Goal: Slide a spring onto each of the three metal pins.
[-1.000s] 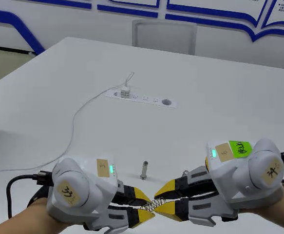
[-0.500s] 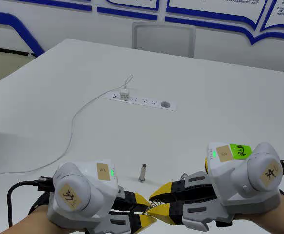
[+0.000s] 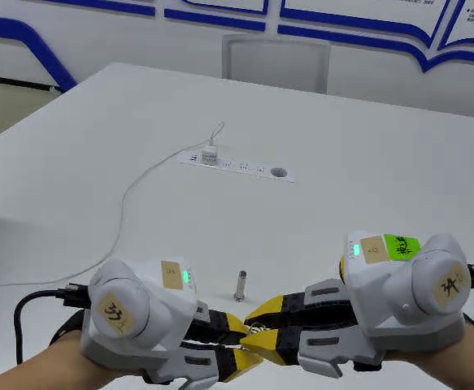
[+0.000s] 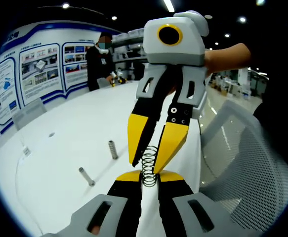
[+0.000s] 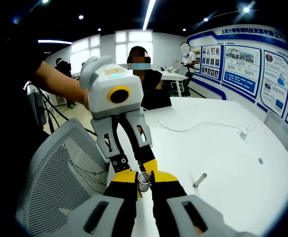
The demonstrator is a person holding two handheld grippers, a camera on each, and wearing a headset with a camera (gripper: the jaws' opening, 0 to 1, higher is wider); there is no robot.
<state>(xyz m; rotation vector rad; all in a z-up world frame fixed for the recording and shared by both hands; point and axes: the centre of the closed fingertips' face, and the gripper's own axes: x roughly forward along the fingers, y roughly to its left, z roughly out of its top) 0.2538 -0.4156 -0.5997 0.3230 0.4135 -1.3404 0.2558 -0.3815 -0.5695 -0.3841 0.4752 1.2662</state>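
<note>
A small steel spring (image 4: 148,165) runs between the two grippers, which meet tip to tip low over the table's near edge. Its near end sits between the shut yellow tips of my left gripper (image 4: 149,177) (image 3: 238,347). Its far end lies between the fingers of my right gripper (image 5: 144,178) (image 3: 254,335), also shut on it. The spring (image 5: 144,181) shows end-on in the right gripper view. Whether a pin runs inside it I cannot tell. A bare metal pin (image 3: 241,286) (image 4: 87,177) (image 5: 200,180) stands on the white table. Beside it is a pin wearing a spring (image 4: 113,149).
A white power strip (image 3: 235,165) with a plug and a long cable (image 3: 127,203) lies mid-table. A grey chair (image 3: 276,61) stands at the far edge, and a mesh chair (image 4: 242,163) is close behind the grippers. People stand in the background.
The two grippers have drawn closer together, tips now touching. Less of the spring shows between them than a second ago. The standing pin has not moved.
</note>
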